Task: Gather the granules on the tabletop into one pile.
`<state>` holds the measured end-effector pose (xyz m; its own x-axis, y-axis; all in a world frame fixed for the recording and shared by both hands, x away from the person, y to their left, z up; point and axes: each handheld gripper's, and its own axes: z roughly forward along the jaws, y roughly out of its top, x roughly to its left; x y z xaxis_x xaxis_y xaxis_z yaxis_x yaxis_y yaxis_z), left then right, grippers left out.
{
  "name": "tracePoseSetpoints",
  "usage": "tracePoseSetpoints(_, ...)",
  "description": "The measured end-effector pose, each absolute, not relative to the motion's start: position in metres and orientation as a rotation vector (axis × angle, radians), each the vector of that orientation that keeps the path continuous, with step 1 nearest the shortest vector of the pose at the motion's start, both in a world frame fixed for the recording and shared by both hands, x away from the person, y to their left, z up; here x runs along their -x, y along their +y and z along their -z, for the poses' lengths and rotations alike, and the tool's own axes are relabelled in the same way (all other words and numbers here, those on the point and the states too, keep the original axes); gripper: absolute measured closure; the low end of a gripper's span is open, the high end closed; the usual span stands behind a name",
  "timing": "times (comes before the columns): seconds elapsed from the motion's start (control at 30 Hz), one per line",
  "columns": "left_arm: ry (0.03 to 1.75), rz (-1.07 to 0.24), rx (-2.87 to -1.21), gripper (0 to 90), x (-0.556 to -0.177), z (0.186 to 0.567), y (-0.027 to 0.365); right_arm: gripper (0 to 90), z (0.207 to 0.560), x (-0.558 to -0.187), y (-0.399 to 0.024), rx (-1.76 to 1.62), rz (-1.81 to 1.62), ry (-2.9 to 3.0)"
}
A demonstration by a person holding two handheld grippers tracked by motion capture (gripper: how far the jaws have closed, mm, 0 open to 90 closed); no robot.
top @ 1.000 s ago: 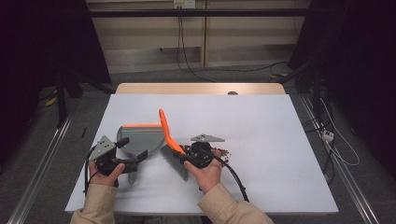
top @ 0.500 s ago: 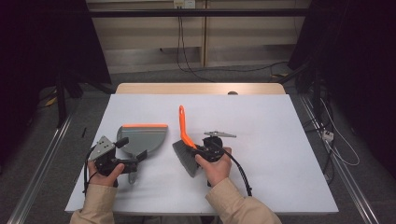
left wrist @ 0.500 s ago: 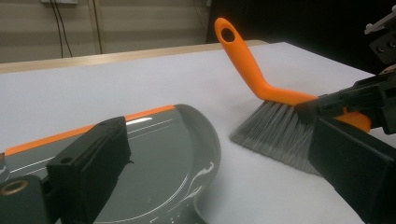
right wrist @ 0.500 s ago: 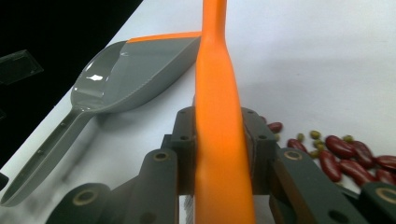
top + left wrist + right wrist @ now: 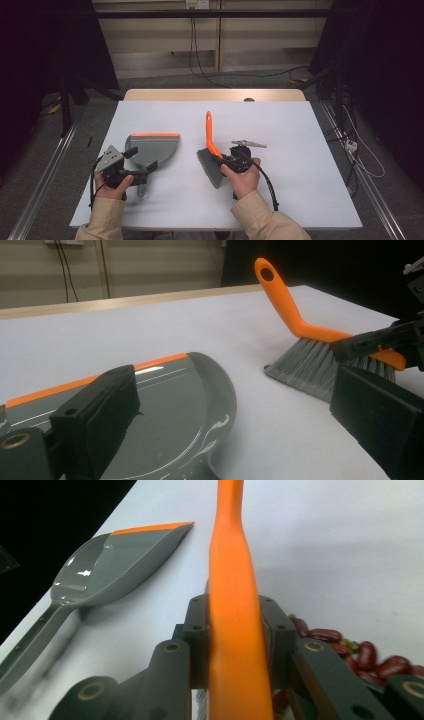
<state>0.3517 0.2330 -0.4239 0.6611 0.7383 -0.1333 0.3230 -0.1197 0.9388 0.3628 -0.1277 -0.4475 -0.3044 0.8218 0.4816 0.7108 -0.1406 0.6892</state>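
Note:
A grey dustpan (image 5: 152, 148) with an orange front lip lies on the white table's left part, its handle toward the person. My left gripper (image 5: 147, 169) rests at the pan's rear. In the left gripper view its jaws stand wide apart over the back of the dustpan (image 5: 170, 405), pressing on nothing: the left gripper (image 5: 235, 390) is open. My right gripper (image 5: 222, 159) is shut on the orange handle (image 5: 232, 580) of a hand brush (image 5: 210, 140), whose grey bristles rest on the table. Red beans (image 5: 345, 640) lie beside the right gripper (image 5: 235, 625).
The white table top (image 5: 300, 125) stretches right of the brush and behind both tools. A wooden strip (image 5: 215, 94) edges its far side. Cables trail on the floor beyond, and metal rails run along both sides.
My right gripper has carried the brush to the right, away from the dustpan, and the orange handle now points toward the table's far edge. The left gripper and dustpan stayed put.

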Motion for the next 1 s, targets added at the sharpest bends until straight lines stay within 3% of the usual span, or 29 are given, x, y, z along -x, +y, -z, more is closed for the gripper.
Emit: tracePoseSetpoints(1.0,0.865,-0.442,-1.713,5.4,-0.352,0.424,0.232,71.1,0.444,-0.358,-0.163,-1.798,-1.386,1.910)
